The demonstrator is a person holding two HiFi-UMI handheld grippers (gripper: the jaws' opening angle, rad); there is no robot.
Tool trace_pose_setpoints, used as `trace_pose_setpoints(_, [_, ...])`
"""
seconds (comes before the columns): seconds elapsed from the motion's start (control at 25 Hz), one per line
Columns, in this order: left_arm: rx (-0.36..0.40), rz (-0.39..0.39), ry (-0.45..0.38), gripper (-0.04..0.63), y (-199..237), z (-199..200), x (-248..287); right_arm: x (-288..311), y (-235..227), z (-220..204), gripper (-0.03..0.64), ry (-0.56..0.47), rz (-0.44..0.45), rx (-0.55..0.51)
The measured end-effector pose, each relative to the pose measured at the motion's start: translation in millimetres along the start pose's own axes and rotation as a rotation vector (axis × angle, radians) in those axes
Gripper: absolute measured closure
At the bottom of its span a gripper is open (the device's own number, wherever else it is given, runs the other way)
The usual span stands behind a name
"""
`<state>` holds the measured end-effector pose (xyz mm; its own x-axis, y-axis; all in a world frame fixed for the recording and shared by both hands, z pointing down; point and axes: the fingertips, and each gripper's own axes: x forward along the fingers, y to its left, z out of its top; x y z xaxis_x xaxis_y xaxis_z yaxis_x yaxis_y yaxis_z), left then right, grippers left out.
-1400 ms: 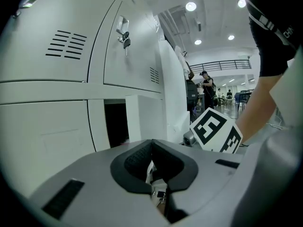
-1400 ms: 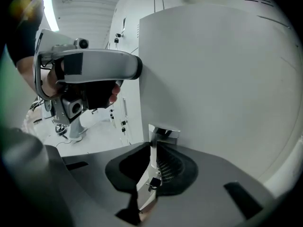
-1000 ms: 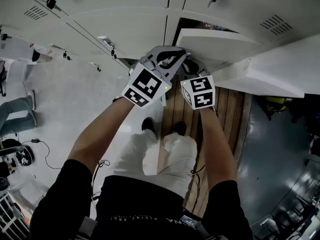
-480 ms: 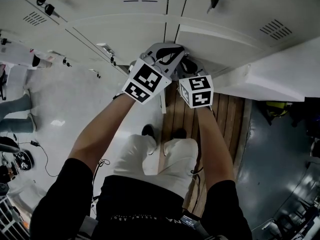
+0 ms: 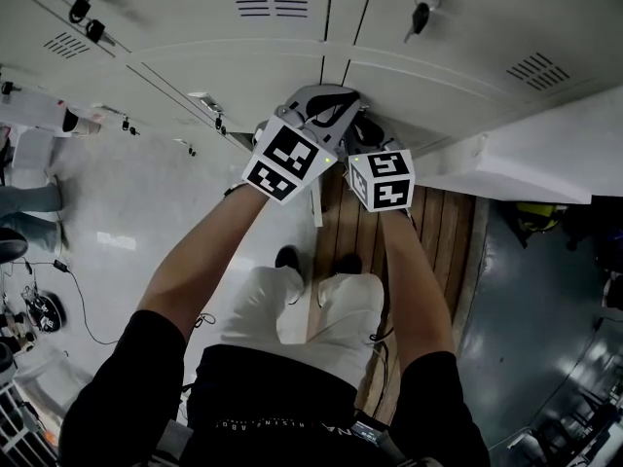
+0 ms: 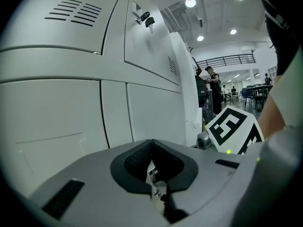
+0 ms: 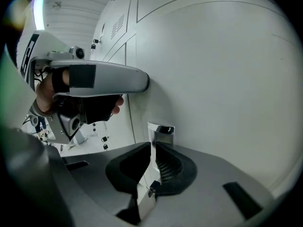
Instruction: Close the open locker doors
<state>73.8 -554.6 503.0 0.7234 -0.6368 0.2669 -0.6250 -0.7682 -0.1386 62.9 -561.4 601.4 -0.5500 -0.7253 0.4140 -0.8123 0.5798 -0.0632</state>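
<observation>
The locker door (image 5: 428, 81) in front of me lies flush with its neighbours, and both grippers press against the locker front near the seam. My left gripper (image 5: 326, 100) is shut and holds nothing; its tip (image 7: 147, 82) touches the door face. The left gripper (image 6: 151, 148) faces plain closed panels. My right gripper (image 5: 365, 129) is lower and to the right, also shut. A chrome latch tab (image 7: 161, 129) on the door stands right at the right gripper (image 7: 154, 148); whether the tab is pinched I cannot tell. At the right, another white door (image 5: 545, 149) stands out from the row, open.
Keys (image 5: 419, 17) hang from locks on the upper lockers. I stand on a wooden slatted platform (image 5: 438, 232). A person's legs (image 5: 24, 207) and cables (image 5: 44, 300) are on the shiny floor at the left. More people stand far off (image 6: 213, 86).
The locker door ahead of the right gripper, ajar a second ago, has swung shut flush with the row. Both grippers followed it in towards the lockers.
</observation>
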Motion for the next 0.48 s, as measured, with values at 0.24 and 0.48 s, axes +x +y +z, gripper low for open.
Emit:
trace_pose_setpoints(0.24, [0.017, -0.011, 0.019, 0.575, 1.1, -2.2, 2.3, 1.8, -1.6, 0.3, 0.569, -0.005, -0.004, 0.017])
trace_pose_setpoints(0.48, [0.006, -0.026, 0.034, 0.575, 0.7, -4.0, 3.3, -5.4, -4.7, -7.1, 0.568, 0.016, 0.022, 0.051])
